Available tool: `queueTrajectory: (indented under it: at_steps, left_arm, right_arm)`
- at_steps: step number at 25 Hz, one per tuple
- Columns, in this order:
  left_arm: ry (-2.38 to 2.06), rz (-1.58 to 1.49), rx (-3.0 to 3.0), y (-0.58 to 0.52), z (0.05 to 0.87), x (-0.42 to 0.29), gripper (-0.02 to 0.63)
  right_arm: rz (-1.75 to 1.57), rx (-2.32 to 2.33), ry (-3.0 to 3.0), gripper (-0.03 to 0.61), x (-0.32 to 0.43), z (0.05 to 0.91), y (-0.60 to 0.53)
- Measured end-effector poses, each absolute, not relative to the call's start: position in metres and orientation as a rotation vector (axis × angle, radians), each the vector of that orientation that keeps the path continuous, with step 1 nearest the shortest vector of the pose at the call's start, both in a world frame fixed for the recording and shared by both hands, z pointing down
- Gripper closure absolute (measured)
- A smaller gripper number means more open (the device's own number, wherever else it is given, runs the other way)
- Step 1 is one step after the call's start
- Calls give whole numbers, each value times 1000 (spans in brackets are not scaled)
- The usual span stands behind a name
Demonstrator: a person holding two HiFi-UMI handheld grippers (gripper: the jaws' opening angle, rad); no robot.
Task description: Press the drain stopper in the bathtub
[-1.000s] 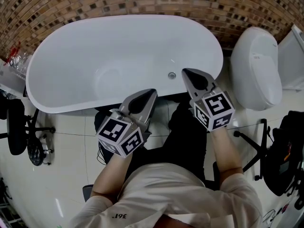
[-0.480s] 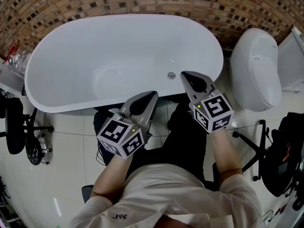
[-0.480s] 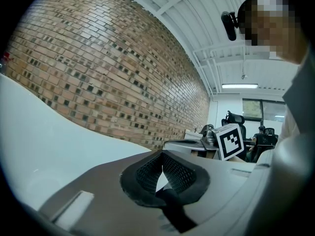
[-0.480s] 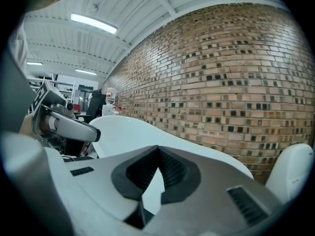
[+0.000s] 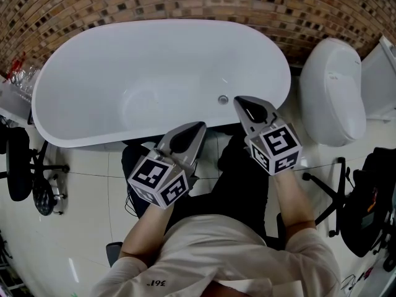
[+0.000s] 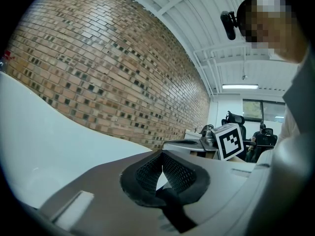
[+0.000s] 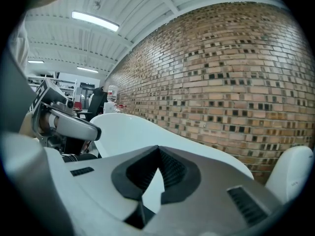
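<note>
- One white tub is filling the upper middle of the head view, below a brick wall.
- One drain stopper is sitting on the tub's inner wall, right of centre and close to the lower rim.
- Two grippers are showing in the lower half, one in each of the person's hands, both pointing up-frame at the tub.
- The right gripper is hovering with its tip just right of the stopper; whether they are touching cannot be told. In its own view its jaws are meeting tip to tip, with nothing between them.
- The left gripper is hanging lower left of the stopper, apart from it, with its tip at the tub's lower rim. Its jaws are likewise closed and empty.
- One toilet is standing at the right, beside the tub.
- Two chairs are showing: one at the left edge, one at the right.
</note>
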State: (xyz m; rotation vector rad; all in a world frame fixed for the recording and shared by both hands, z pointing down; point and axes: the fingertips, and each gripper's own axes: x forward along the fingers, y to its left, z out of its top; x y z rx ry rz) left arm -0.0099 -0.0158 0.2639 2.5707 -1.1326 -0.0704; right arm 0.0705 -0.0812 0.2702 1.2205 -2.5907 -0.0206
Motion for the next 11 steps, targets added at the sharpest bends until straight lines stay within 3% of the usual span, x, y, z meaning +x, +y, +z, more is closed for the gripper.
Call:
queueTrajectory:
  at_steps: [11]
  left_arm:
    - [-1129, -68, 2557, -13, 268, -11, 609]
  right_arm:
    - [-32, 1200, -2581, 561, 66, 274, -79]
